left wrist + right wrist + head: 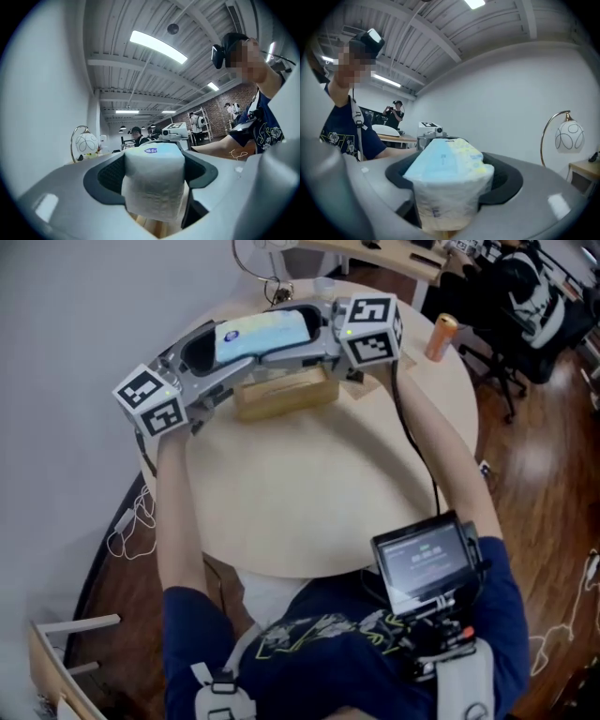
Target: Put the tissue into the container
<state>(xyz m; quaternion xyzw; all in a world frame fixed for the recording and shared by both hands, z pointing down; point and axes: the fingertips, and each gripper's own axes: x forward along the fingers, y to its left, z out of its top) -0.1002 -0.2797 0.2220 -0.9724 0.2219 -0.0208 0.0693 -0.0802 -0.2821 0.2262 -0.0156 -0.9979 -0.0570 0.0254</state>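
A soft tissue pack [262, 334], pale blue and yellow on top in clear wrap, hangs lengthwise between both grippers above the table. My left gripper [202, 348] is shut on its left end, where white tissue [152, 187] fills the gap between the black pads [110, 176]. My right gripper [319, 329] is shut on the other end, and the wrapped pack [445, 187] sits between its pads [506, 176]. Directly below the pack stands the container, a light wooden box [286, 395], on the round table [309, 493].
An orange can [441, 337] stands near the table's far right edge. A screen device [427, 559] hangs at the person's chest. White cables [131, 526] lie on the floor at left. A seated person [525, 296] is at the back right. A globe lamp [86, 143] stands behind.
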